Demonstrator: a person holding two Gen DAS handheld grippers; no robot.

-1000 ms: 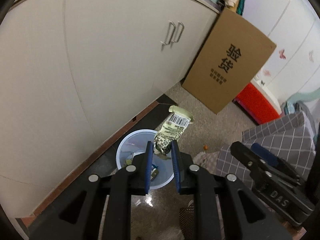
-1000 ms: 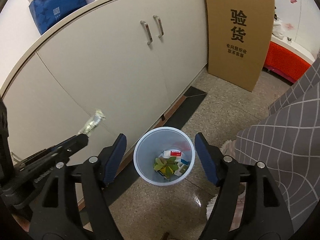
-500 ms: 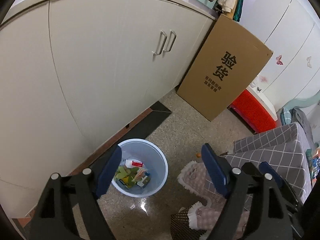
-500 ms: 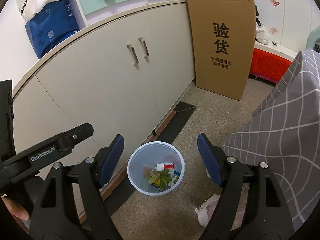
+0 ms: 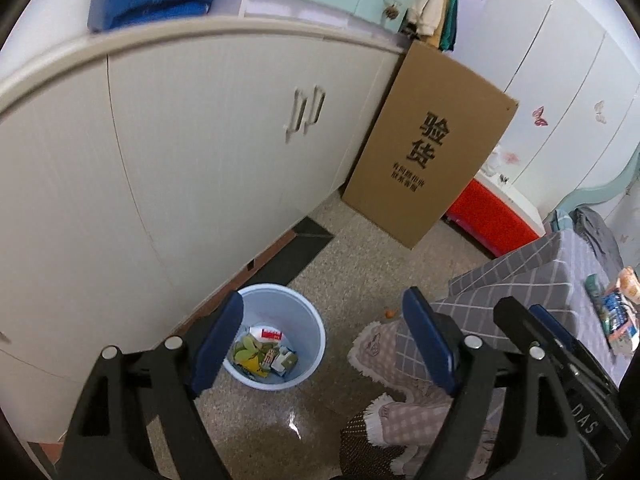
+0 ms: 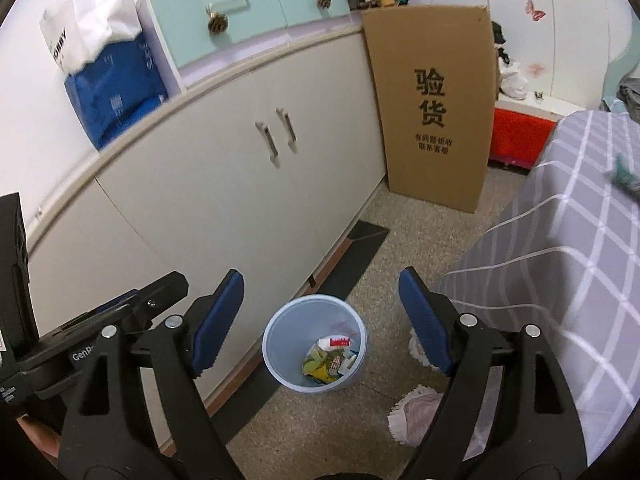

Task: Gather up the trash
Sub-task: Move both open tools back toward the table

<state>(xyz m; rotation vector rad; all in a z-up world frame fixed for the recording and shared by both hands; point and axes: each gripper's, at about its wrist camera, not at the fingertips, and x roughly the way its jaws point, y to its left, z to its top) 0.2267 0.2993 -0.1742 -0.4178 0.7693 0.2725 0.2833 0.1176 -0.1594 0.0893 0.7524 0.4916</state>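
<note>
Now the trash (image 5: 262,354) sits down in the pale blue bin (image 5: 306,360), a jumble of green and yellow wrappers with a red-labelled white pack on top, and the bin stands on the speckled floor just beside the cream cabinet (image 5: 180,168). Above it the left gripper (image 5: 328,342) hangs with its blue pads spread wide and nothing between them. Same story on the other side: the right gripper (image 6: 322,320) frames the bin from higher up, jaws opening, empty too. So both tongs are free, and by my reading this is the gap between a drop and the next pick-up.

Further out, a fringed pinkish cloth (image 5: 394,364) lies crumpled on the floor at the foot of the grey checked bedcover (image 5: 532,280), and a tiny orange speck (image 5: 389,313) sits on the floor near it. Up on the bed at the right edge are some colourful packets (image 5: 618,316), likely the next trash, though too small to identify. Reaching them would mean swinging a gripper away from the bin and over the bed, then closing on one packet. A tall cardboard box (image 5: 430,148) leans behind.
</note>
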